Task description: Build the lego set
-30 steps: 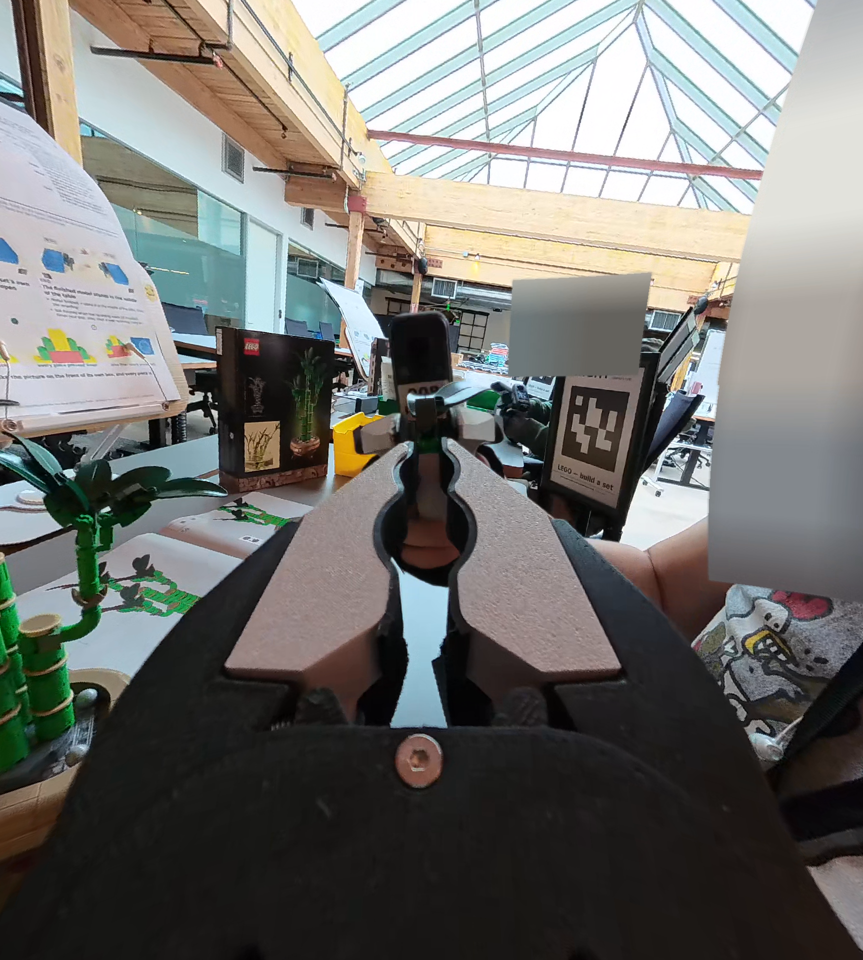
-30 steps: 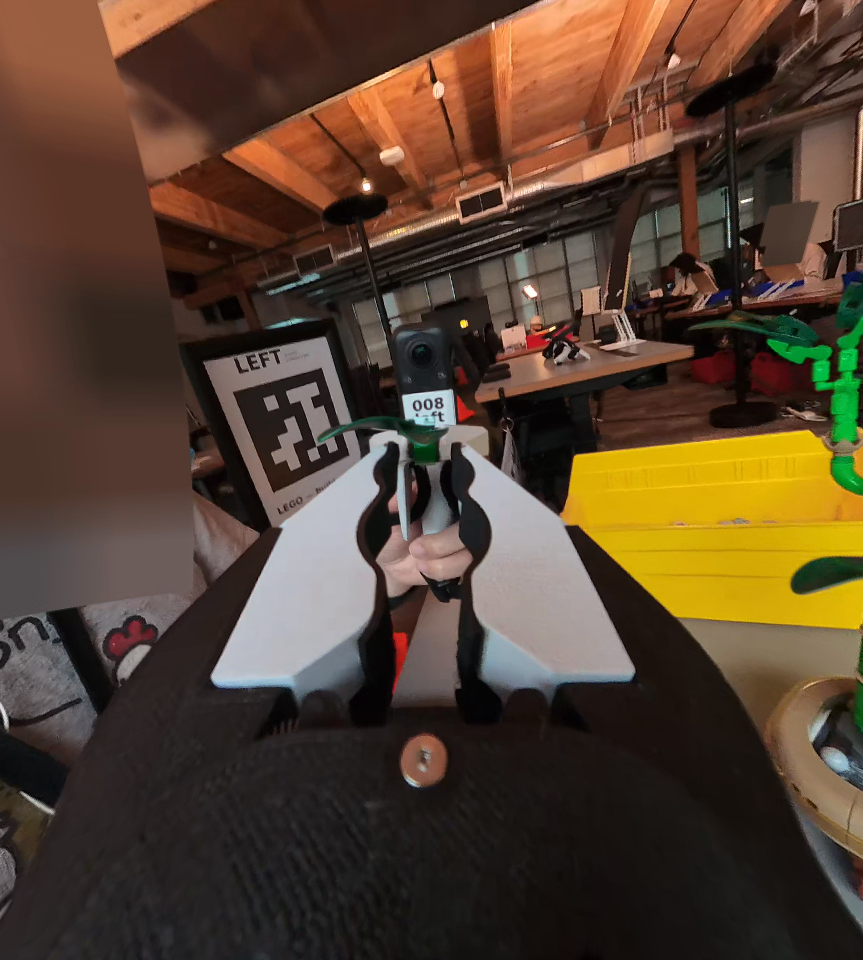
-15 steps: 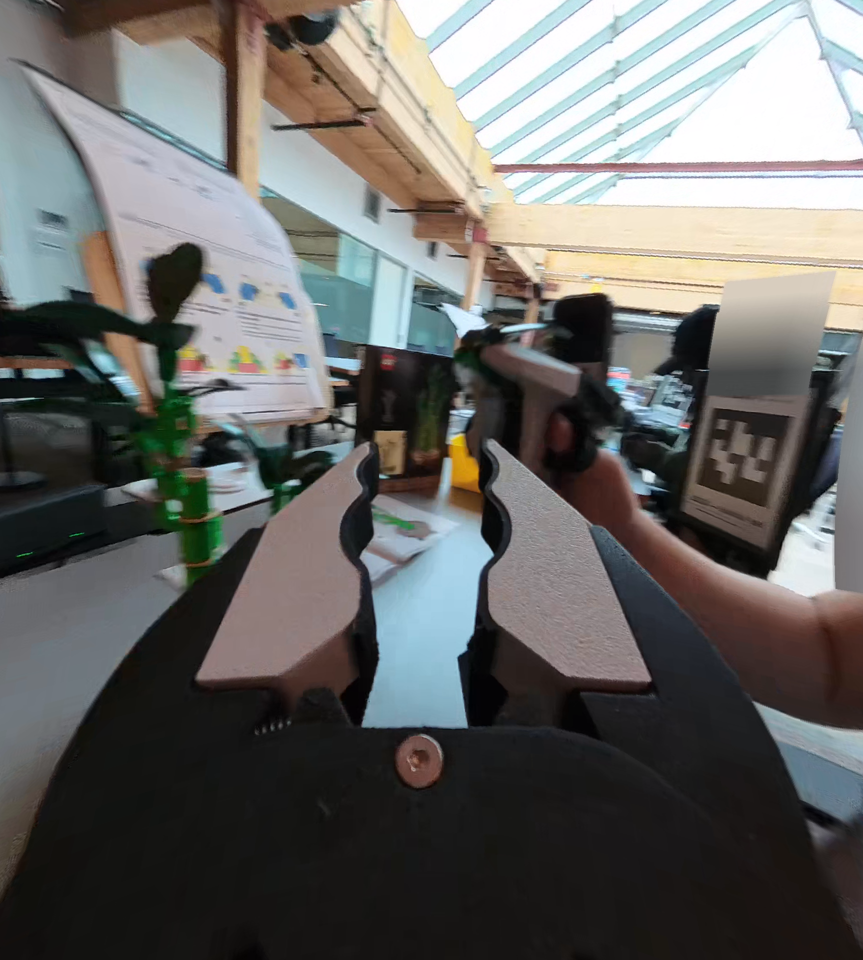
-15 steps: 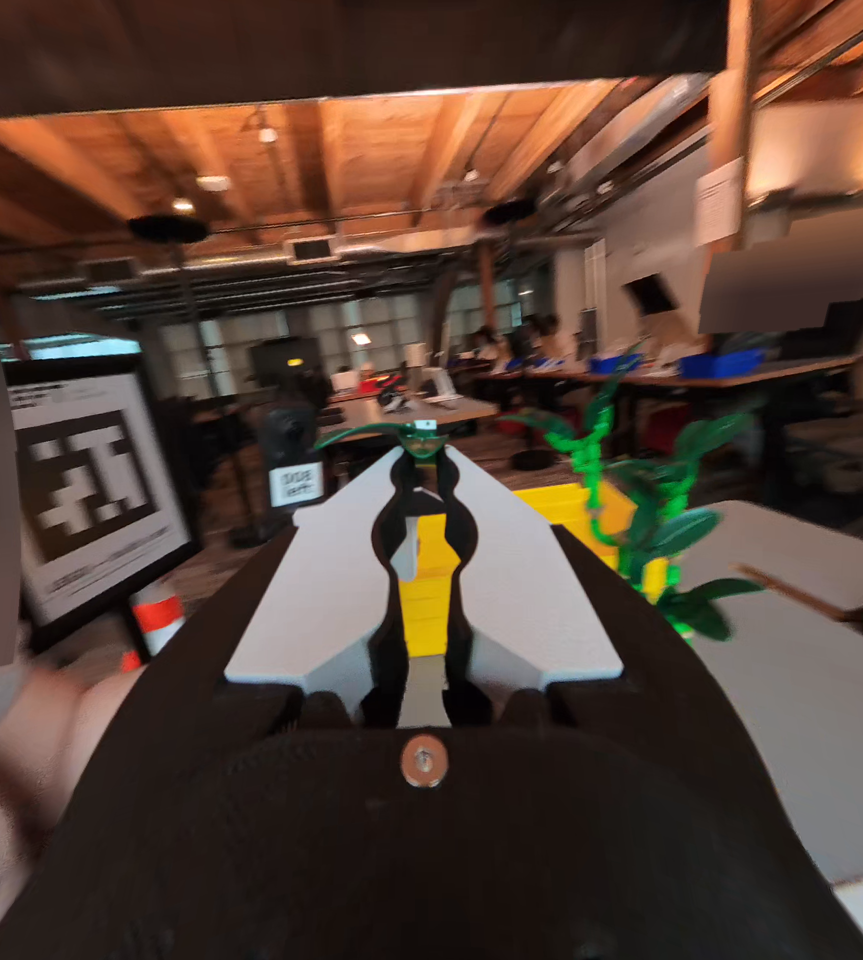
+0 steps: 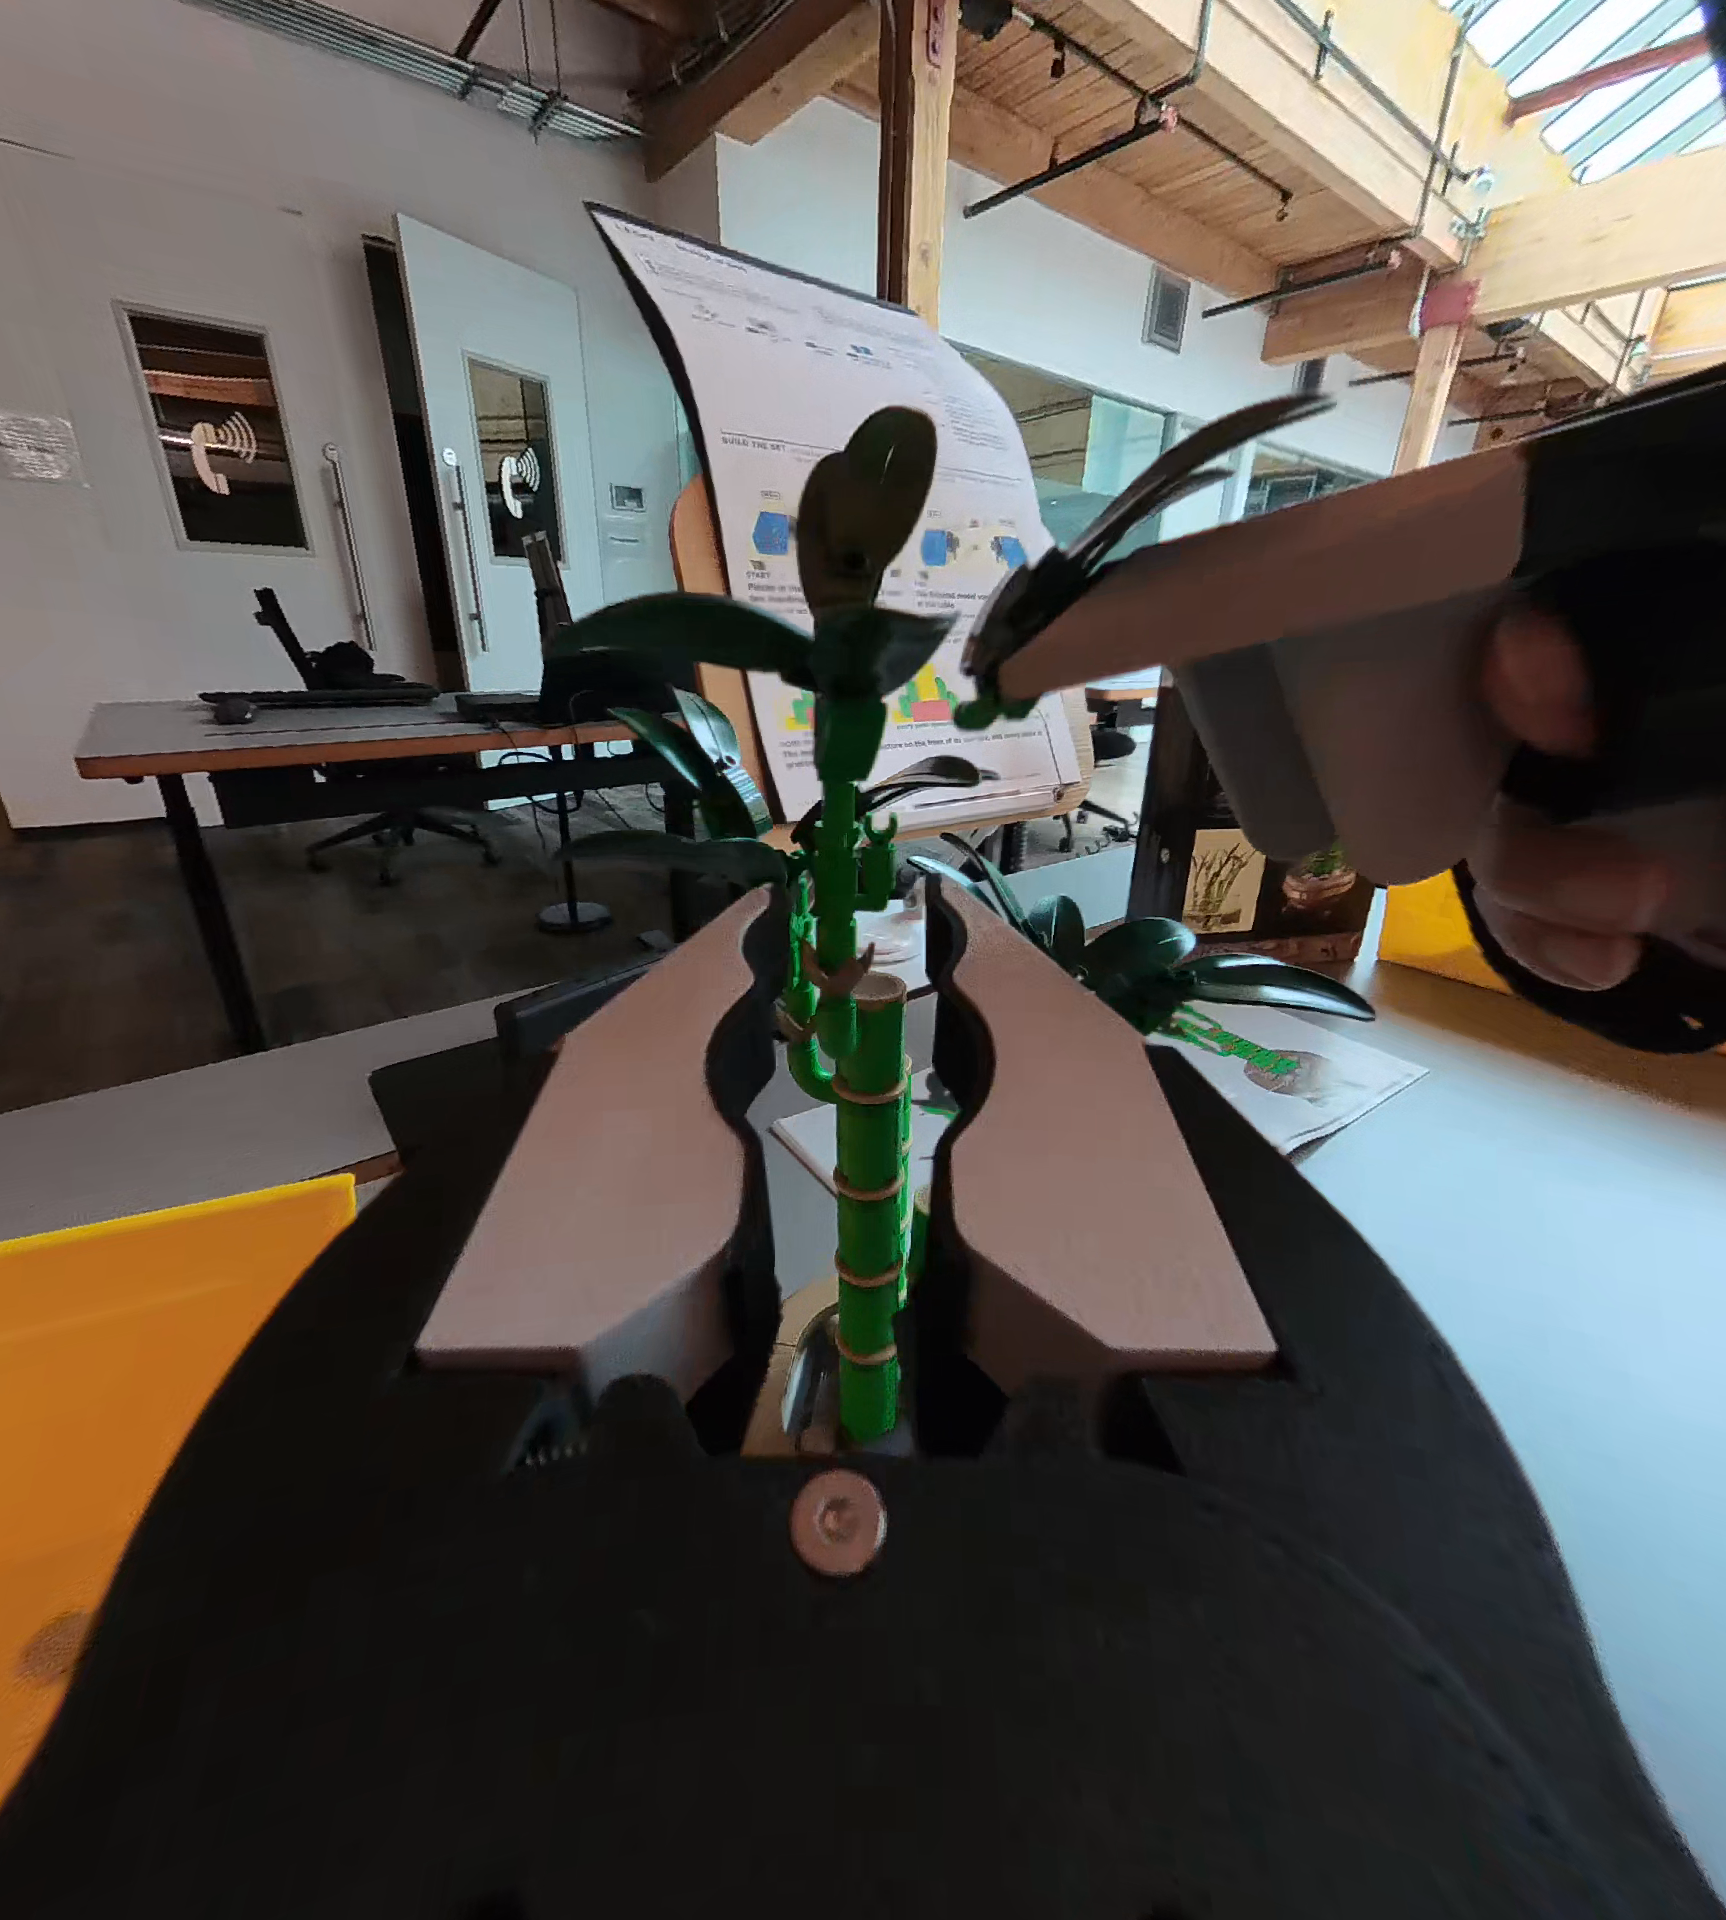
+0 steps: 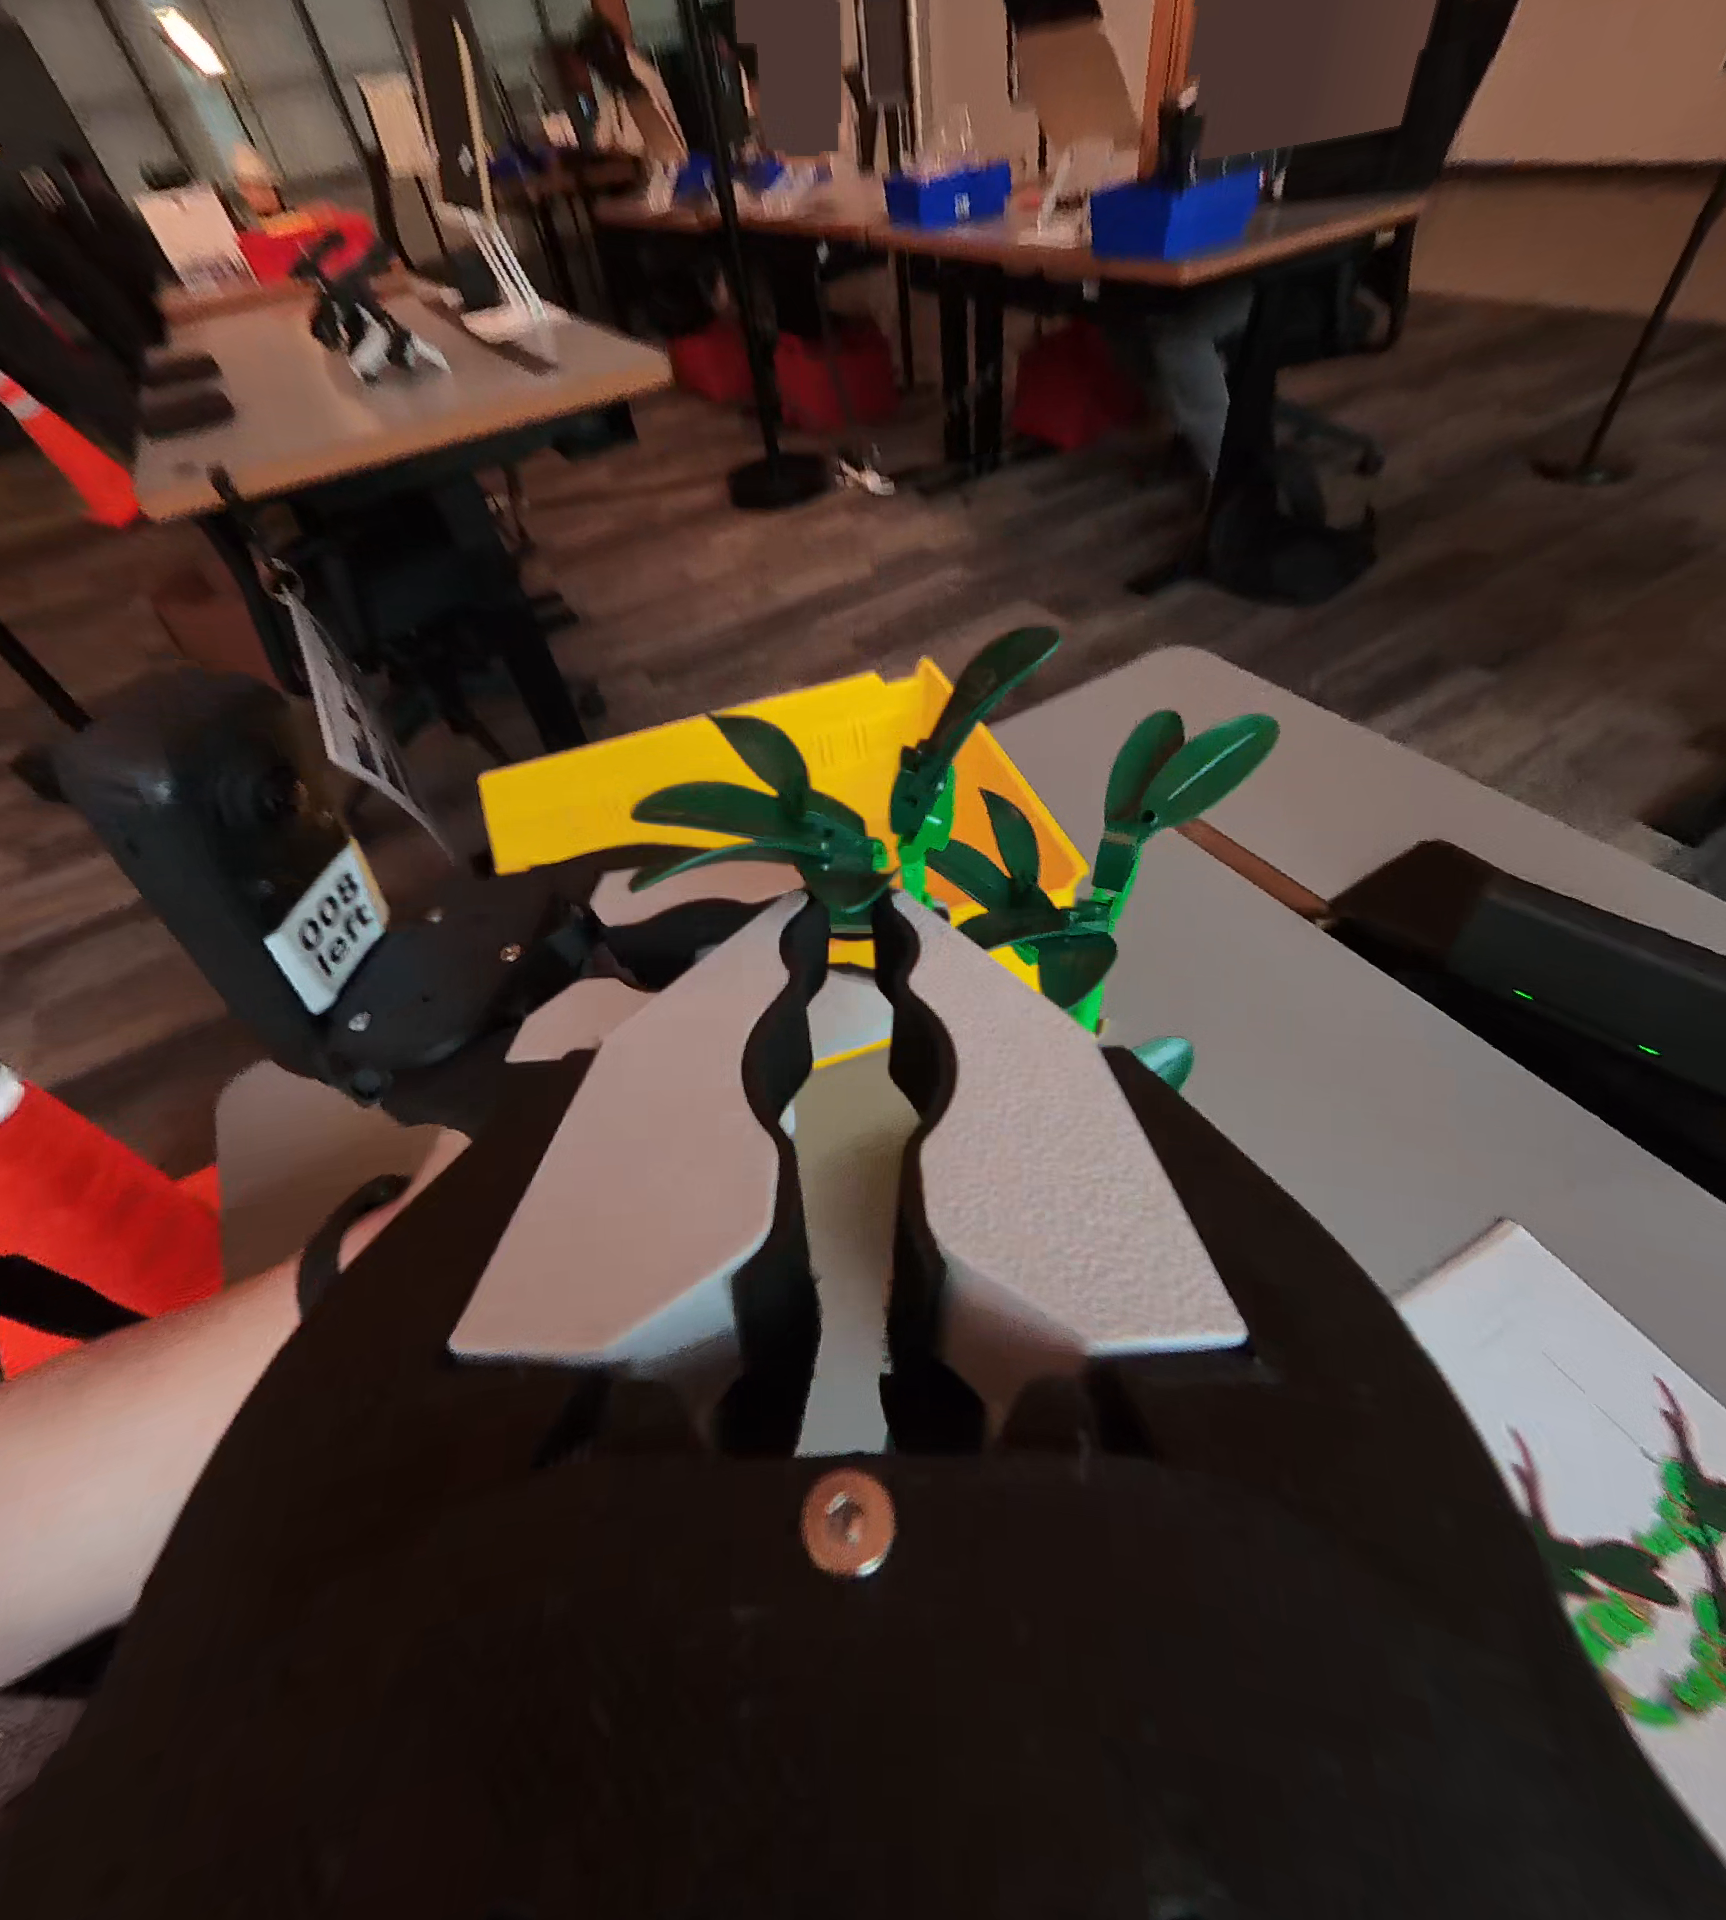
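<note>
Both grippers have swung toward the bamboo model (image 5: 864, 1174). Right gripper (image 6: 846, 914) is clenched on a leaf sprig (image 6: 786, 831), carrying it near the stalk's top for attachment. Left gripper (image 5: 843, 935), jaws spread and holding nothing, frames the stalk, apparently ready to brace it beside the yellow bin (image 6: 568, 800).

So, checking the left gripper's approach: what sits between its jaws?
In the left wrist view, the upright green bamboo stalk stands in the gap between the open jaws, apparently untouched by either.
</note>
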`<move>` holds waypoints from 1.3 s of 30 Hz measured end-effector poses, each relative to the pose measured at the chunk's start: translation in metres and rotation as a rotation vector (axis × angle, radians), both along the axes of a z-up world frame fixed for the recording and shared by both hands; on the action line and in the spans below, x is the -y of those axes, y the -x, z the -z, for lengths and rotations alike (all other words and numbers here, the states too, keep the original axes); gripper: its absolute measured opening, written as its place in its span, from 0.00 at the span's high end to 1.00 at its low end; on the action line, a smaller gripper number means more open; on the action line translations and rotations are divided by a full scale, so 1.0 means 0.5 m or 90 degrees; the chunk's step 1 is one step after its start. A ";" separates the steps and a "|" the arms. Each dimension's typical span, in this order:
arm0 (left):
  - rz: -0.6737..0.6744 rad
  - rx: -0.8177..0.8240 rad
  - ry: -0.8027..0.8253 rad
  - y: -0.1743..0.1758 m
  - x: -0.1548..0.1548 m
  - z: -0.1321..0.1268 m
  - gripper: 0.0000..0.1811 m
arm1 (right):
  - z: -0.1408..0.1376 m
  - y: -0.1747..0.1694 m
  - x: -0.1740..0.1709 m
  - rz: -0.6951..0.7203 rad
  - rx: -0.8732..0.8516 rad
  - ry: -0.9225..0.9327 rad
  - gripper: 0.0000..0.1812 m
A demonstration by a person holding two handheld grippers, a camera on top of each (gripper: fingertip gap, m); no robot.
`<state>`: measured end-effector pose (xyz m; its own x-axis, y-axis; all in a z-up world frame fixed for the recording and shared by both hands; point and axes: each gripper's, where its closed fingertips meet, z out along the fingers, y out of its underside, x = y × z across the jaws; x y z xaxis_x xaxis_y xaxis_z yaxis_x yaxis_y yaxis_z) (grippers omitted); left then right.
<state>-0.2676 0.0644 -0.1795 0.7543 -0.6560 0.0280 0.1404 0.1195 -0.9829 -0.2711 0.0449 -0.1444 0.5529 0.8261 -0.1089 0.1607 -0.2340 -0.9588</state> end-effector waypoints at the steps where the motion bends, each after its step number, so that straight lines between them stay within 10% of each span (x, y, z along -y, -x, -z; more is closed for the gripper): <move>1: 0.003 0.001 0.002 -0.002 -0.003 0.001 0.88 | 0.005 -0.001 -0.008 0.008 0.022 -0.002 0.97; 39: -0.024 -0.040 -0.037 -0.010 -0.010 0.003 0.93 | 0.038 0.007 -0.027 0.077 0.230 0.100 0.96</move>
